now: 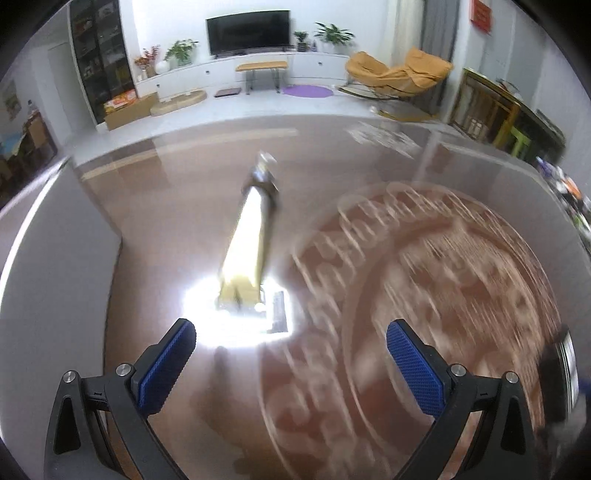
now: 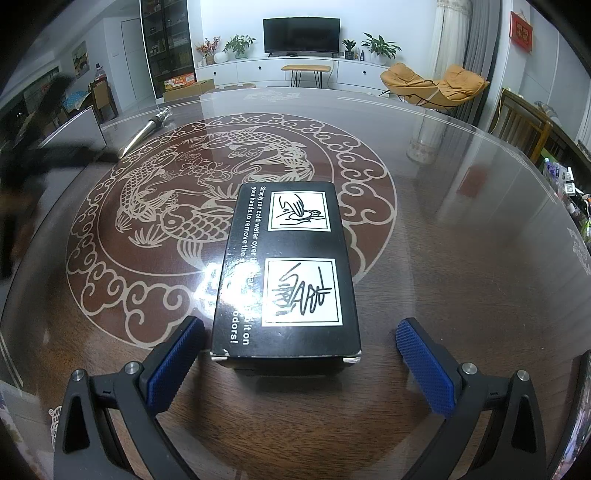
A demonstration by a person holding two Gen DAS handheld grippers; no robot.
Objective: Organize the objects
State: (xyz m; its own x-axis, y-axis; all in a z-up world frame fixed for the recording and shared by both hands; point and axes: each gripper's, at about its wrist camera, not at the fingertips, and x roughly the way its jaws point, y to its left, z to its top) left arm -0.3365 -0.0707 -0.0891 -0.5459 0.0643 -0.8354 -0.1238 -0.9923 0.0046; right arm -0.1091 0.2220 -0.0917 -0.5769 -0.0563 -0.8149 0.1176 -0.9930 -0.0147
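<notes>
Black box point(image 2: 286, 273) lies between right hand-held gripper's point(image 2: 301, 349) spread fingers; metal tube point(image 2: 146, 130) well apart.

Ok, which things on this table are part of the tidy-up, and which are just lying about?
Likely part of the job:
black box, between the open right gripper fingers
metal tube, ahead of the open left gripper

Just lying about:
TV
orange lounge chair
potted plants

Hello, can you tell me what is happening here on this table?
A person holds two grippers over a glass-topped table. The right gripper is open, with a black box just ahead of its fingers. The left gripper is open too, pointing at a metallic tube-shaped object. Nothing is gripped yet.
</notes>
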